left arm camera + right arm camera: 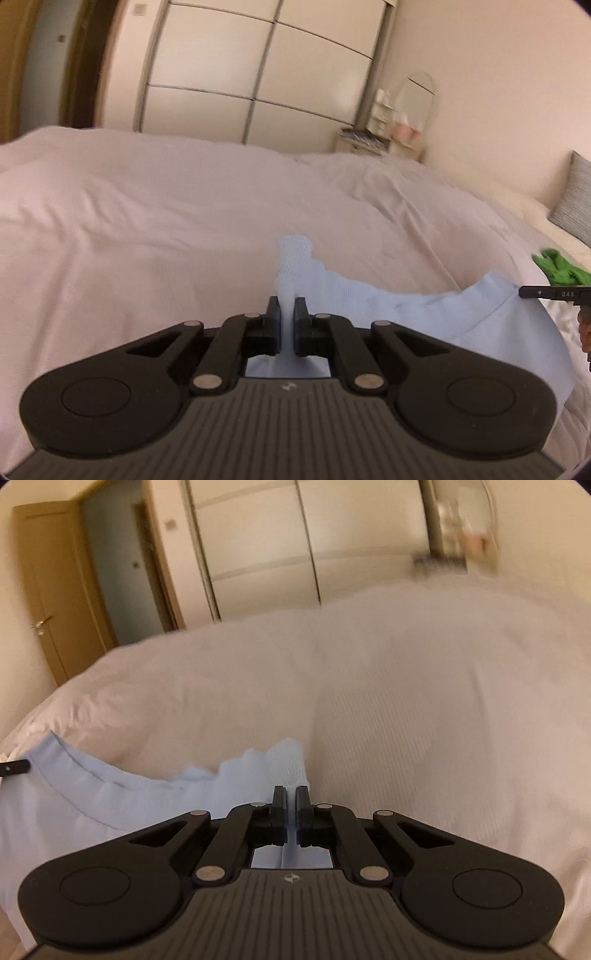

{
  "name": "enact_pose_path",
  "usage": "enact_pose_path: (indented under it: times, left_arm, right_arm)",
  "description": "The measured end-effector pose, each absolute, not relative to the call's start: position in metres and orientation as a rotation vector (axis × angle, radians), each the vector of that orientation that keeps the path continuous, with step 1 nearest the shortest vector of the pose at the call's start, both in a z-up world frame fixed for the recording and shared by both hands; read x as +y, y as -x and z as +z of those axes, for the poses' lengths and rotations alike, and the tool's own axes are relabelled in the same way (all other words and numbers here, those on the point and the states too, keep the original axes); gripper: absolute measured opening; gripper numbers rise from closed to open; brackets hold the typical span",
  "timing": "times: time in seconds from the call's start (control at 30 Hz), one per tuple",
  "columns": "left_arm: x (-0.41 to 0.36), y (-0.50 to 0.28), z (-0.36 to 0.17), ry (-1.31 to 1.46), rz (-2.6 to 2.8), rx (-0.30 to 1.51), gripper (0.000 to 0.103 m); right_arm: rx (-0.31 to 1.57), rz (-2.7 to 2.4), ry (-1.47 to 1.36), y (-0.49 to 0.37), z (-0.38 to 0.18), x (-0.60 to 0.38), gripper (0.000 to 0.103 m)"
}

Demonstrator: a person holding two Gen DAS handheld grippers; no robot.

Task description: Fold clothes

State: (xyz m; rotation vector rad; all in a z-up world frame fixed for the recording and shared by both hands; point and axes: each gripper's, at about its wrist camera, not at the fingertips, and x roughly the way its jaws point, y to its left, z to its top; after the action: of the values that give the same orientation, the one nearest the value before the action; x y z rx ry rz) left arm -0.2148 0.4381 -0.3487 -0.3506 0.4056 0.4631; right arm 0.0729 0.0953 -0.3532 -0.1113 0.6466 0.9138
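- Pinching the blue shirt (413,314), left gripper (285,306) clamped tight.
- Right gripper (291,797) clamped likewise.
- Best keep both level, cloth taut between them.

1. The left gripper (284,306) points forward and tilts downward. Its two black fingers stand nearly together, pinching a bunched fold of pale blue cloth (388,310).
2. The right gripper (291,797) also tilts downward, its fingers pressed close on the same cloth's near edge.
3. The right gripper's black tip shows at the far right edge of the left wrist view.
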Motion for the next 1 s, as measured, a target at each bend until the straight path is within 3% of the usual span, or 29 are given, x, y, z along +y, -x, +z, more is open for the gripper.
enact_pose_path:
  times: [0.2,0.27,0.33,0.4,0.43,0.5,0.63,0.7,0.8,0.97,1.0]
  left_arm:
    - [0.463,0.192,-0.388,0.399,0.552,0.597,0.009]
    - [0.468,0.188,-0.404,0.425,0.585,0.670,0.018]
    - [0.469,0.197,-0.405,0.441,0.609,0.671,0.035]
    - [0.467,0.217,-0.394,0.452,0.614,0.640,0.036]
    - [0.461,0.229,-0.386,0.431,0.616,0.629,0.031]
    - [0.439,0.252,-0.368,0.316,0.614,0.622,0.029]
    - [0.352,0.289,-0.347,-0.080,0.506,0.645,0.043]
    - [0.306,0.302,-0.351,-0.242,0.404,0.667,0.048]
    - [0.254,0.305,-0.378,-0.501,0.310,0.727,0.054]
    - [0.235,0.286,-0.428,-0.819,0.290,0.816,0.051]
    - [0.235,0.281,-0.433,-0.862,0.284,0.819,0.039]
  right_arm:
    - [0.676,0.873,0.171,-0.090,-0.367,0.139,0.001]
    - [0.755,0.844,0.215,-0.098,-0.388,0.159,0.002]
    - [0.797,0.777,0.285,-0.099,-0.403,0.165,0.006]
    - [0.760,0.722,0.270,-0.092,-0.402,0.150,0.046]
    - [0.726,0.700,0.238,-0.087,-0.396,0.137,0.050]
    - [0.662,0.703,0.212,-0.070,-0.381,0.108,0.046]
    - [0.504,0.783,0.277,-0.009,-0.352,0.047,0.050]
    - [0.411,0.828,0.427,0.036,-0.349,0.032,0.065]
    - [0.253,0.900,0.752,0.103,-0.368,0.033,0.076]
    - [0.047,0.900,1.208,0.154,-0.428,0.062,0.079]
    - [0.018,0.895,1.236,0.154,-0.434,0.067,0.078]
